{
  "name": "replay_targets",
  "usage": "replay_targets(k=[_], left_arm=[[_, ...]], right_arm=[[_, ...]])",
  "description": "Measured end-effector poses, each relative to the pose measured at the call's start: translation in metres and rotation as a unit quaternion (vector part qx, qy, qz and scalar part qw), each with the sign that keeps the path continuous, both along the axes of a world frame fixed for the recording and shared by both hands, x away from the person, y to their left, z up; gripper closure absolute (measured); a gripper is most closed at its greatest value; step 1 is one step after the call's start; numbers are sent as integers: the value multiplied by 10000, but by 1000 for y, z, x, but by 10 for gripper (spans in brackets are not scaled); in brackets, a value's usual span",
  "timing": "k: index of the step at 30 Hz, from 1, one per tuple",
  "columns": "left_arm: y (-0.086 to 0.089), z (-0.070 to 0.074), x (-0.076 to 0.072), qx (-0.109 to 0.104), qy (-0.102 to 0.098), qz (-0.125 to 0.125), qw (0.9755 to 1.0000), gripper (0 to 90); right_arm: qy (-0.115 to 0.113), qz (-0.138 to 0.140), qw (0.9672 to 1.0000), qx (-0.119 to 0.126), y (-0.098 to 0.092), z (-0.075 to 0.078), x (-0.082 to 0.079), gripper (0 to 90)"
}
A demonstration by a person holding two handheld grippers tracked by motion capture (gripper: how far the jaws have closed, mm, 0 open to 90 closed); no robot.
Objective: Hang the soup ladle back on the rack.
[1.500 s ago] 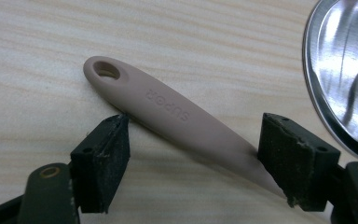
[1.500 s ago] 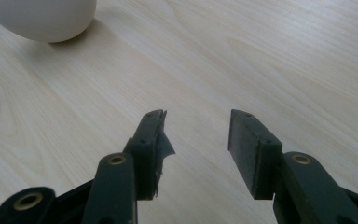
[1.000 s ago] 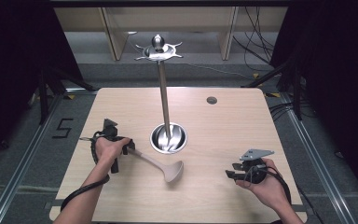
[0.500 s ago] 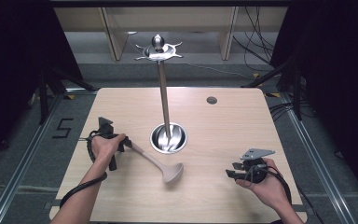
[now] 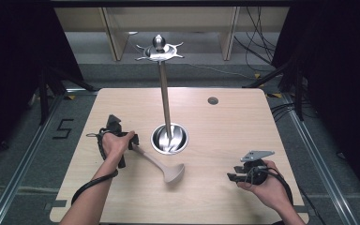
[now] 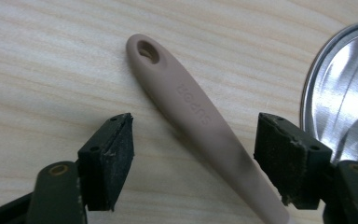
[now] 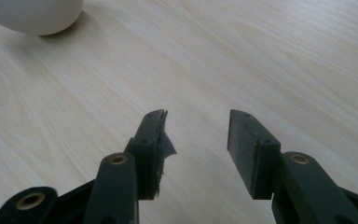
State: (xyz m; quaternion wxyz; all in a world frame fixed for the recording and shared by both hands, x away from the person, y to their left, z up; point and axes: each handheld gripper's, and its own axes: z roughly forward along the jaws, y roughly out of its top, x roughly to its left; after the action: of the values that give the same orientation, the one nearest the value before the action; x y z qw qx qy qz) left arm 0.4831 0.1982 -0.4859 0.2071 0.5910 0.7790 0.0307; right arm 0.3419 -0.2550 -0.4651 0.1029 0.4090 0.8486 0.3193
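Left gripper [image 6: 193, 158] jaws just opened, straddling the ladle [image 6: 200, 121] handle beside the steel stand base [image 5: 169, 139]; right gripper [image 7: 196, 144] open, empty.

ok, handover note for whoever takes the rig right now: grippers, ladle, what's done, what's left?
Left gripper: open, jaws have just been opening, straddling the ladle handle without pressing on it.
Right gripper: open, nothing between its jaws, low over the table at the near right.
Ladle: flat on the table, bowl toward the person, handle end beside the stand base.
Done: ladle is set down, not on the stand's top hooks.
Left: probably regrip the handle and hang it, or withdraw; can't tell which.
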Motion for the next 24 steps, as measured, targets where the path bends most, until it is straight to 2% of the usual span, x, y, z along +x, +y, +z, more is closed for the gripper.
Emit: replay_targets(k=[1, 2, 3, 4, 5, 6, 7, 8, 10, 11, 12, 13, 15, 17, 18, 19, 20, 21, 23, 24], left_arm=[[0, 1, 1, 92, 101, -208, 9997, 267], [0, 1, 1, 92, 101, -208, 9997, 271], [-2, 1, 1, 214, 131, -281, 9993, 283], [-5, 1, 2, 348, 127, -356, 9987, 302], [-7, 2, 2, 481, 139, -438, 9978, 302], [-9, 2, 3, 521, 145, -483, 9974, 327], [-11, 3, 3, 550, 148, -535, 9969, 365], [-14, 3, 3, 656, 172, -560, 9961, 394], [-19, 3, 5, 889, 202, -662, 9936, 396], [-19, 3, 6, 952, 258, -712, 9926, 397], [-20, 2, 5, 987, 193, -717, 9923, 403], [-18, 2, 6, 1001, 247, -834, 9912, 407], [-18, 2, 5, 1023, 243, -882, 9905, 419], [-16, 4, 4, 1132, 354, -1143, 9863, 468], [-18, 3, 4, 1218, 350, -1186, 9848, 497], [-16, 4, 3, 1298, 420, -1372, 9811, 526], [-18, 2, 3, 1305, 307, -1291, 9825, 547], [-18, 2, 2, 1297, 287, -1364, 9817, 577], [-17, 3, -2, 1313, 331, -1662, 9768, 635], [-14, 6, -4, 1348, 447, -1981, 9698, 659]], right_arm=[[141, -94, 9998, 78, 2, 0, -2, 568], [141, -94, 9998, 78, 2, 0, -2, 568], [36, -123, 9998, 176, 4, -3, -2, 567], [101, -24, 9999, 46, 2, -1, -2, 566], [101, -24, 9999, 46, 2, -1, -2, 566], [76, 42, 10000, 15, 1, 0, -1, 566], [178, -28, 9998, 65, 2, 0, -2, 566], [193, -19, 9998, 62, 2, 0, -3, 566], [198, -90, 9997, 127, 3, -1, -3, 566], [89, -8, 9999, 69, 2, -3, -2, 565], [139, -26, 9999, 77, 2, -2, -3, 565], [143, -20, 9999, 77, 2, -2, -3, 564], [158, -13, 9998, 86, 2, -2, -3, 564], [157, -12, 9998, 88, 1, -3, -3, 564], [162, -7, 9998, 83, 1, -3, -3, 564], [160, -9, 9998, 80, 2, -3, -3, 564], [171, -9, 9998, 99, 2, -3, -3, 563], [219, -6, 9997, 74, 2, -2, -3, 563], [233, 11, 9997, 42, 2, -1, -4, 563], [243, 10, 9997, 48, 2, -1, -4, 563]])
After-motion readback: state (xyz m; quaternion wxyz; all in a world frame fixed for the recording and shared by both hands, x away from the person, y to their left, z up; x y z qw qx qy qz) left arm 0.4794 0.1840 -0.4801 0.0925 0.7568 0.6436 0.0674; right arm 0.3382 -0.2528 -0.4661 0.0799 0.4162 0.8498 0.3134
